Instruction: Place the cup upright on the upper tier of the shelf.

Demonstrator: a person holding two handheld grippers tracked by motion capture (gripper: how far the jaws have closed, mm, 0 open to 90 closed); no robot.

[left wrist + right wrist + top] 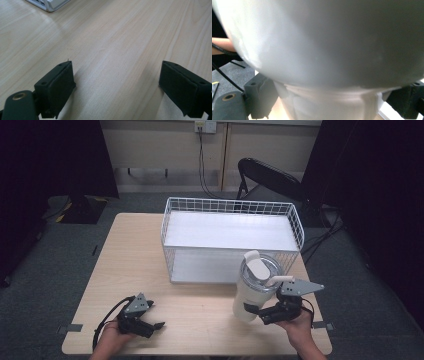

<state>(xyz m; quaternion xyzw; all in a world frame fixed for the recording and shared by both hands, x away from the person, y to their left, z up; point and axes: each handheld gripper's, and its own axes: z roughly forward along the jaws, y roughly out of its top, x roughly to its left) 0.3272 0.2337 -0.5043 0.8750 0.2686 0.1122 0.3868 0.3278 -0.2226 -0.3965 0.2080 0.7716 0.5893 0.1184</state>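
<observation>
From my remote seat, my right hand-held gripper [256, 312] is clamped on the lower body of a white tumbler [251, 292], one jaw on each side of it, as the right gripper view confirms with the tumbler [319, 50] pressed close between the two black jaws. The tumbler's long axis runs roughly upright but tilted, its clear lid [260, 267] above the right hand-held gripper and leaning away from it toward the basket; its base is near the desk [200, 315], though I cannot tell if it touches. A pale straw or handle piece [280, 280] juts sideways from the lid, just over the gripper's grey plate. Beyond the tumbler stands a white wire basket [172, 225], with only a flat white liner on its floor that I can see. My left hand-held gripper [159, 320] is well apart from the tumbler, low over bare desk [112, 37], jaws spread wide with nothing between them, a basket corner [50, 3] ahead of it
</observation>
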